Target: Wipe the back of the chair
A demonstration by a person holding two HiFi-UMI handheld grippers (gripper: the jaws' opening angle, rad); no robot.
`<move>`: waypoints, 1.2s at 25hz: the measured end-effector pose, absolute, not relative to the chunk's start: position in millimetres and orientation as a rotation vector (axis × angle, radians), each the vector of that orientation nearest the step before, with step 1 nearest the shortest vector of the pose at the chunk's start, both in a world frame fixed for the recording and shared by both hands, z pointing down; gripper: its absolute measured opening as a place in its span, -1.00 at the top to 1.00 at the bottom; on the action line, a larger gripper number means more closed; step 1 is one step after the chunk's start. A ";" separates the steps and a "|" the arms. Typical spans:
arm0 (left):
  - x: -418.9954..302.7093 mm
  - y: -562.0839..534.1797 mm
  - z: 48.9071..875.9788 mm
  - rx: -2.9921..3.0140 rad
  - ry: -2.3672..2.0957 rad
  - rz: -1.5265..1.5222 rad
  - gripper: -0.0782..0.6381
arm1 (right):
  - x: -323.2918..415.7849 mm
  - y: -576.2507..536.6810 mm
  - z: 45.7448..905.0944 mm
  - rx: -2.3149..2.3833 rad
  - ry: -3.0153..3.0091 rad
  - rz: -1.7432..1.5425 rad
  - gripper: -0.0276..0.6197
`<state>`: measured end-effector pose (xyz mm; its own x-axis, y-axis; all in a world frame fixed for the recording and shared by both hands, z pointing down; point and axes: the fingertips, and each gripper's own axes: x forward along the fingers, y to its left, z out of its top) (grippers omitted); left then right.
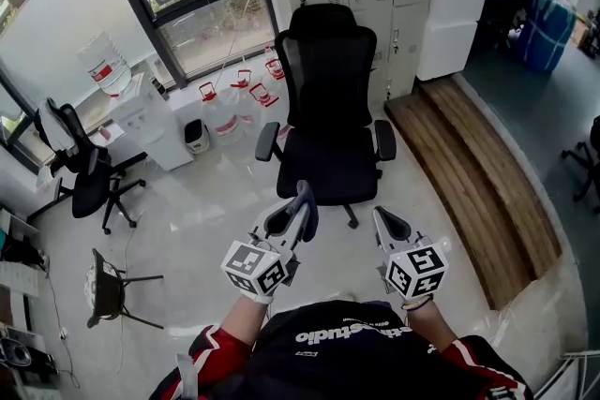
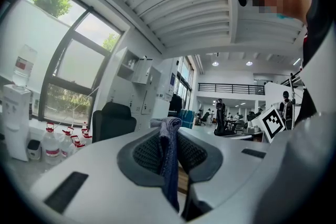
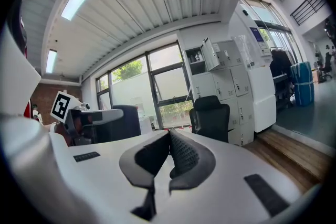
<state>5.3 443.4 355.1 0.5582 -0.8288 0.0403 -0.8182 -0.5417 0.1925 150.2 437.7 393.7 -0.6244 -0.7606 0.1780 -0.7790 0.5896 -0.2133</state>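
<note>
With the left gripper (image 1: 298,213) clenched on a grey-blue cloth (image 2: 169,157) and the right gripper (image 1: 384,222) closed on nothing, both near the front of the black chair (image 1: 330,108), the cloth likely needs pressing flat against its backrest before stroking.

Black office chair (image 1: 328,122) w/ high back, headrest, two armrests & a wheeled base stands upright on the pale floor (image 1: 206,220), seat turned toward the person. Its backrest (image 1: 327,75) is dark and plain, poss. mesh, but it's too small to tell. The wiping cloth (image 2: 169,157), grey-blue fabric, hangs folded and pinched between the pads of the left claw (image 1: 294,216), top end bunched above the tips. It's held in front of the seat, well apart from the chair.
</note>
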 end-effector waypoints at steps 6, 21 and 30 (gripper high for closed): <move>13.3 412.8 357.1 2.586 -1.423 -0.041 0.60 | 157.7 401.7 403.3 1.293 -2.754 0.462 0.87; -14.4 294.9 397.3 2.541 -1.353 -0.058 0.60 | 126.6 295.4 435.1 1.301 -2.680 0.508 0.87; -90.9 153.7 385.0 2.540 -1.354 -0.099 0.60 | 57.5 148.8 411.7 1.347 -2.677 0.452 0.87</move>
<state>-90.9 153.7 385.0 0.5634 -0.8239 0.0617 -0.8061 -0.5318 0.2596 57.5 148.8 411.7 -0.6000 -0.7664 0.2297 -0.7993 0.5617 -0.2137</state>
